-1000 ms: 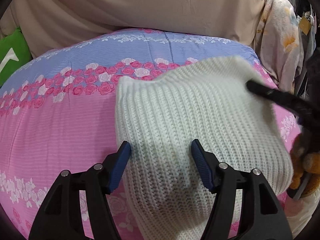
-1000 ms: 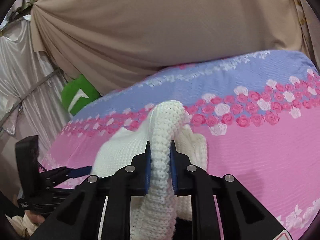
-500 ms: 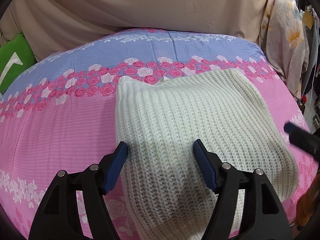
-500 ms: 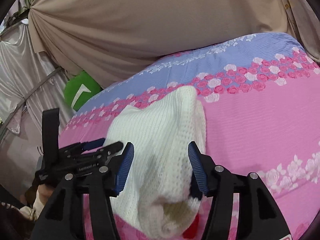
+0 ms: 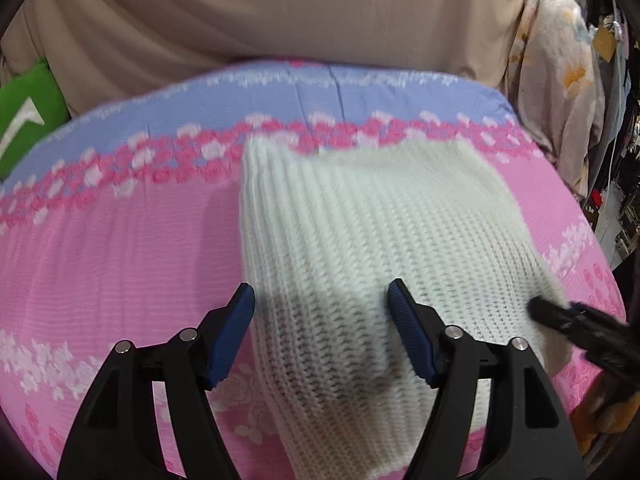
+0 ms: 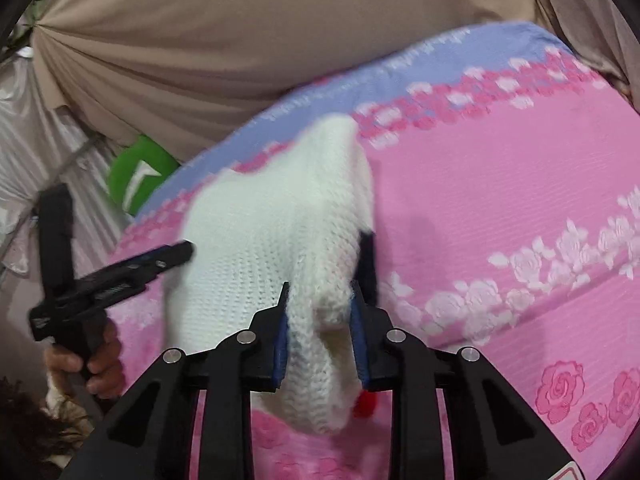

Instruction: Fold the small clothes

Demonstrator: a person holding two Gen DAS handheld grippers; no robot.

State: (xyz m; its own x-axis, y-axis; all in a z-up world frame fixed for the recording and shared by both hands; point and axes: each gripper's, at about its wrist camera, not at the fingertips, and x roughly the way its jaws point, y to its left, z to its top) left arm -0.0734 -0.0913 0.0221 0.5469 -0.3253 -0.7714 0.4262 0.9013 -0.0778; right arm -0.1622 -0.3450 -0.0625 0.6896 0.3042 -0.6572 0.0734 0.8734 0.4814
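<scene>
I see a bed filling the frame, its pink sheet banded with roses and blue at the top. A white knit garment lies right of centre on it.

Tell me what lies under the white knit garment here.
The white knit garment lies on the pink floral bedsheet, which shows all around it. A small red bit peeks from under its near edge in the right wrist view; what it is stays covered.

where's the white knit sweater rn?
The white knit sweater lies on the pink floral bedsheet, right of centre in the left wrist view, its near edge between the open left hand-held gripper fingers.
</scene>
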